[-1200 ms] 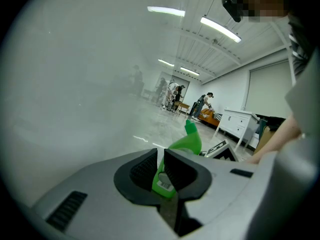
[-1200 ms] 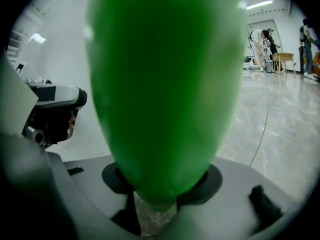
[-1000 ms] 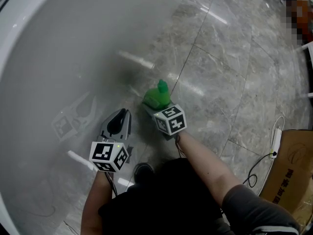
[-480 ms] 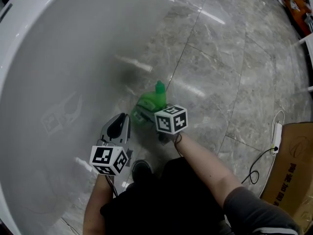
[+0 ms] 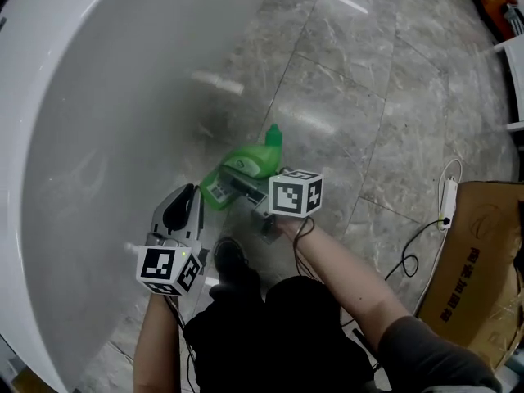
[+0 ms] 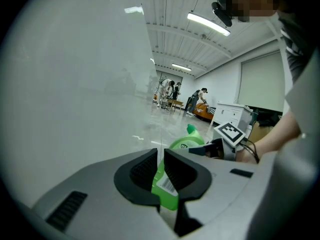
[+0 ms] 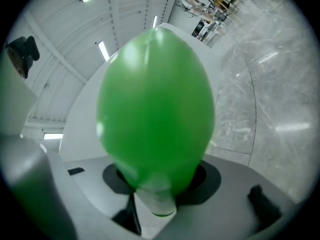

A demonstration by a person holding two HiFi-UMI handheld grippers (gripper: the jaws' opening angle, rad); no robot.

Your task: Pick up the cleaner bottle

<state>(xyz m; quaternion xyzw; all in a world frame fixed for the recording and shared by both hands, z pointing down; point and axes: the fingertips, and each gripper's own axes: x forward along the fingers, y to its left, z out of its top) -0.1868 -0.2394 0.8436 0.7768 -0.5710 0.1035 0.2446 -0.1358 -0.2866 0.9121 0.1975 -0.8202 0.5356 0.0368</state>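
Raised off floor (image 5: 393, 97) and rolled sideways since a second ago: cleaner bottle (image 5: 246, 169), clamped between right gripper (image 5: 248, 188) fingers. Left gripper (image 5: 183, 206) fingers together, empty. Pickup judged essentially done.

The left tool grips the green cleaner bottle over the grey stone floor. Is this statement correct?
Not quite. It is the right tool that grips the green cleaner bottle over the grey stone floor. The right gripper view shows the bottle between its jaws. The left tool is beside it and holds nothing.
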